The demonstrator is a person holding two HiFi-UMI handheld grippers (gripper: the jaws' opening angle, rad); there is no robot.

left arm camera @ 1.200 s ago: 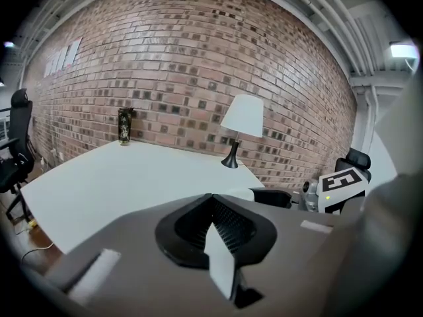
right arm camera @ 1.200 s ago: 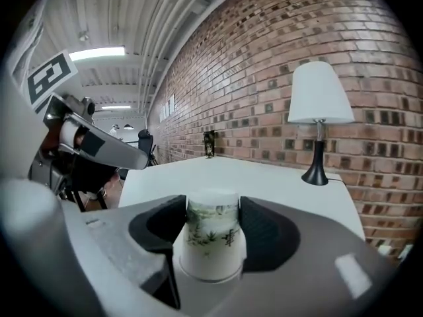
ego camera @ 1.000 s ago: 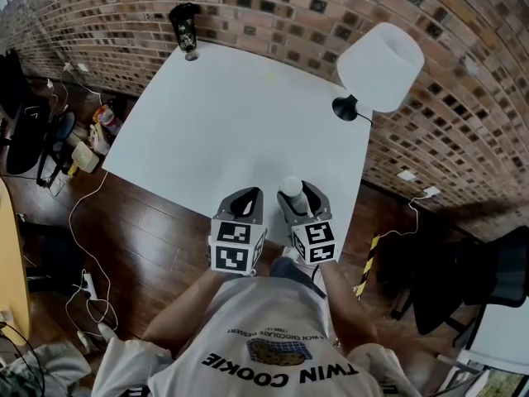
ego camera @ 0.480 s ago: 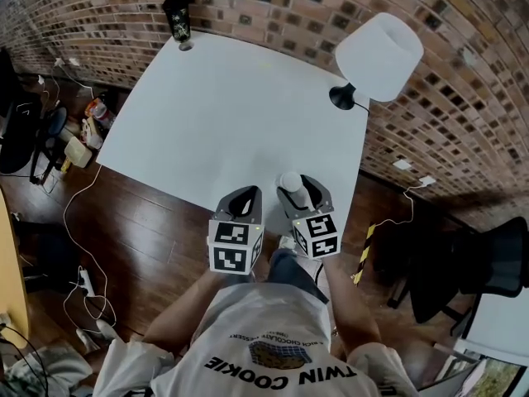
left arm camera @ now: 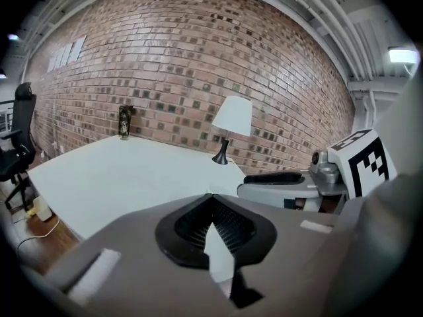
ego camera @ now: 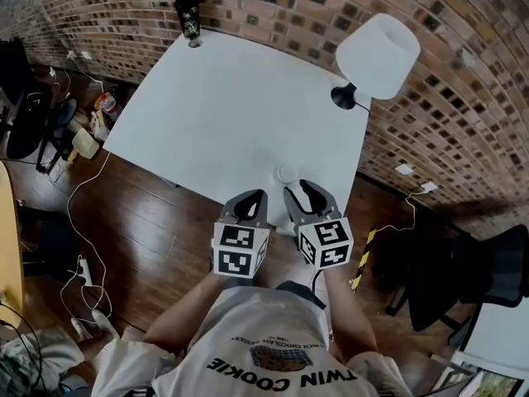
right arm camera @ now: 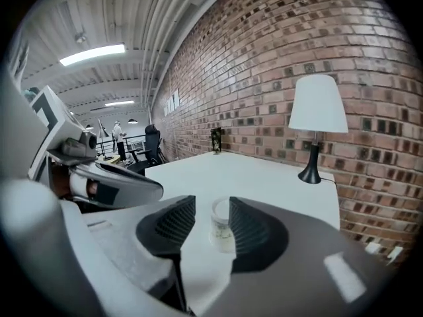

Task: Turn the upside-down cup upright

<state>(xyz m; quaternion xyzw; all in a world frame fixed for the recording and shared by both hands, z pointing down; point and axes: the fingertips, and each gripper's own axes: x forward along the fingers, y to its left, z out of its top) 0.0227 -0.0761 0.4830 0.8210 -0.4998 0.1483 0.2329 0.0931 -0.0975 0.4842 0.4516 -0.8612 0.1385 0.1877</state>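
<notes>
Two hand-held grippers hover side by side over the near edge of a white rectangular table, which stands on a dark wooden floor against a red brick wall. At the table's far left corner stands a tall dark patterned tumbler, well apart from everything else.

The left gripper has its black ribbed jaws drawn together with the tips meeting, and its own view shows nothing caught between them.

Just right of it, near the table's front edge, is the small clear plastic cup. It stands on its base with the open mouth upward. The right gripper is immediately behind the cup, and its jaws have just been closing but are still apart. In the right gripper view the cup shows through the gap just beyond the tips, and neither pad presses on it.

At the far right corner a table lamp with a white shade and black base stands by the wall.
</notes>
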